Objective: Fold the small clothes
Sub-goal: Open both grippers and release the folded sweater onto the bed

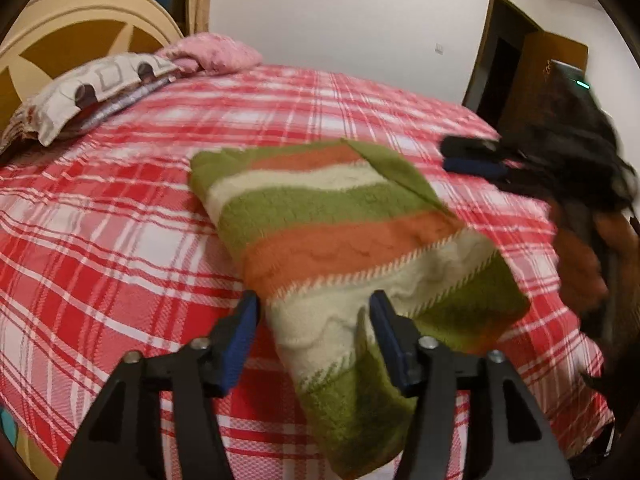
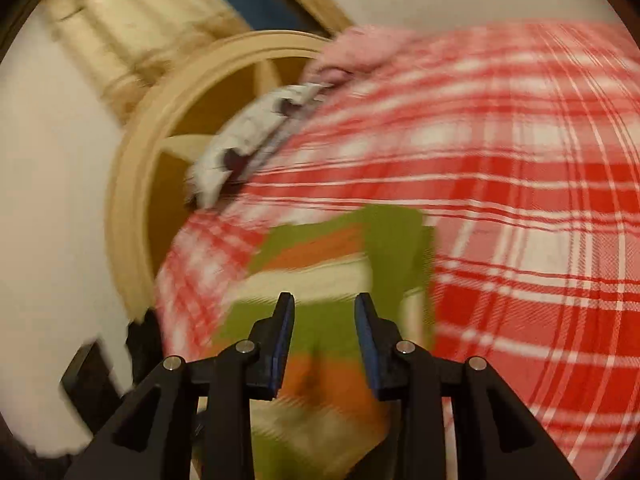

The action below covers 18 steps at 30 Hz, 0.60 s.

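Left gripper (image 1: 314,320) fingers apart — striped cloth (image 1: 344,232) motion-blurred.

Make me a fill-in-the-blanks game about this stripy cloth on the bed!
1. The folded green, orange and cream striped cloth lies on a red and white ____ bedcover.
2. The left tool has its jaws ____.
3. The pillow by the headboard is ____.

Missing words: checked; open; pink
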Available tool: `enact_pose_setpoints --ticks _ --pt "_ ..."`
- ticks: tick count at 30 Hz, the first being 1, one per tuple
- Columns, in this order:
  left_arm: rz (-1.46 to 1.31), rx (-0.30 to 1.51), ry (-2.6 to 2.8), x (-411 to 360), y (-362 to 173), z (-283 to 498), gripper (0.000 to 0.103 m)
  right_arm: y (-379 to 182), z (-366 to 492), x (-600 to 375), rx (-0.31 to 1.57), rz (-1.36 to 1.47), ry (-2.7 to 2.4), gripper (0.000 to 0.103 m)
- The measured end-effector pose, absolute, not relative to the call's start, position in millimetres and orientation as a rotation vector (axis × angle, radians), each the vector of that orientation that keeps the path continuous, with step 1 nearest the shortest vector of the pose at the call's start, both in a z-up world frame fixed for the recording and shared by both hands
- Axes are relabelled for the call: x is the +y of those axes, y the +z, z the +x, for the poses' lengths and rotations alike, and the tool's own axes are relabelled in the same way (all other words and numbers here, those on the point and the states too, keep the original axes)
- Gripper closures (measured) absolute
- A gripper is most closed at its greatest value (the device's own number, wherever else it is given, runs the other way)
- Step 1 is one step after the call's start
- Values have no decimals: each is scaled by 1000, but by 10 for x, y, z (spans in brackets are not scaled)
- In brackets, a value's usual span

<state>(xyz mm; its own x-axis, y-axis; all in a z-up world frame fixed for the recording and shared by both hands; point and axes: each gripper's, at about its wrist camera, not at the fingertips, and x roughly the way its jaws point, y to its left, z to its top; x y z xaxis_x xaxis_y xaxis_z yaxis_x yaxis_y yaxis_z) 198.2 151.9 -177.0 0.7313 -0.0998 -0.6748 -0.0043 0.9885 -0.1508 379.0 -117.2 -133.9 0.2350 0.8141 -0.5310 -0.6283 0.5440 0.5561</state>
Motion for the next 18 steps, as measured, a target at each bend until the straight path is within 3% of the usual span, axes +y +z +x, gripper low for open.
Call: enact_pose_setpoints --ticks 4,9,18 --pt "-103 714 -7 1461 -1722 1994 18 -1388 3365 -1046 908 178 1105 65" --pt "1 753 28 1323 -1860 2058 17 -1764 3146 -1006 947 -28 922 65" --pt "-61 818 55 1448 -1963 2057 9 -1932 3233 -1188 980 4 908 65"
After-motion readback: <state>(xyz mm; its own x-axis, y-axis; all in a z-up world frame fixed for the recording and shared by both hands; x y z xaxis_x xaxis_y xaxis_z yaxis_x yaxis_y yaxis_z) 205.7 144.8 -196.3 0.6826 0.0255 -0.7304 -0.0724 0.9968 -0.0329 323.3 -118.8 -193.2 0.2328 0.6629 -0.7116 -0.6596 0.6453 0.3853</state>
